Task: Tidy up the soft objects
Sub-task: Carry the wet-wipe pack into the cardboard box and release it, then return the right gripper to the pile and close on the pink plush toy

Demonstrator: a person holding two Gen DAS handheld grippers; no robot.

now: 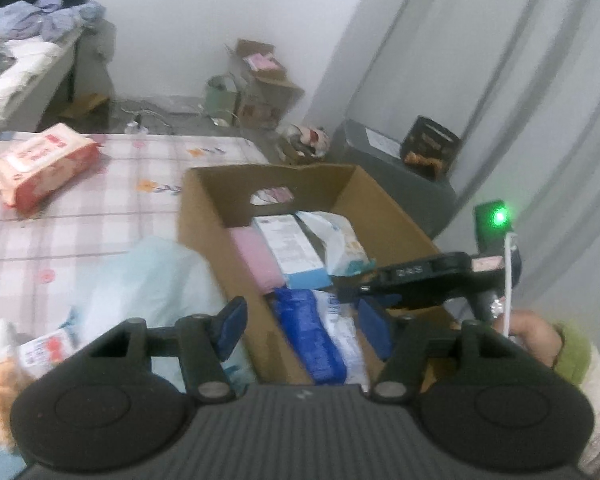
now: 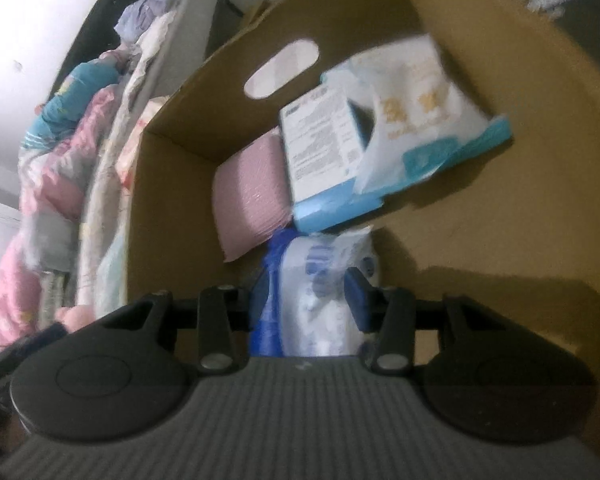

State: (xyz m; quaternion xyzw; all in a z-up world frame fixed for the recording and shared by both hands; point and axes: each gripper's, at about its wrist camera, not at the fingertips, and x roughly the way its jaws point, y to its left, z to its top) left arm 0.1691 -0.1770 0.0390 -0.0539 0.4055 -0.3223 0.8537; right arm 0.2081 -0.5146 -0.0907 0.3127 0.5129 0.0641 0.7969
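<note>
Open brown cardboard box with oval hand-hole (image 1: 204,216) at centre frame, resting on bed with pink-checked sheet (image 1: 100,184). Inside box: pink padded pack (image 1: 256,256) at left, white-and-light-blue printed carton (image 1: 292,248) beside it, white plastic pack with gold lettering (image 2: 416,100) toward upper right, blue-and-white soft plastic pack (image 2: 320,280) lower centre. Right tongs (image 2: 312,300) lowered into box, clenched on blue-and-white soft plastic pack, blue pads pressing both sides. Left tongs (image 1: 306,328) spread wide, released, straddling near box wall, gripping nothing. Red-and-white soft tissue pack (image 1: 40,168) lying upper left on sheet, well apart from box. Pale blue plastic bag (image 1: 152,280) just beside box, lower left.
</note>
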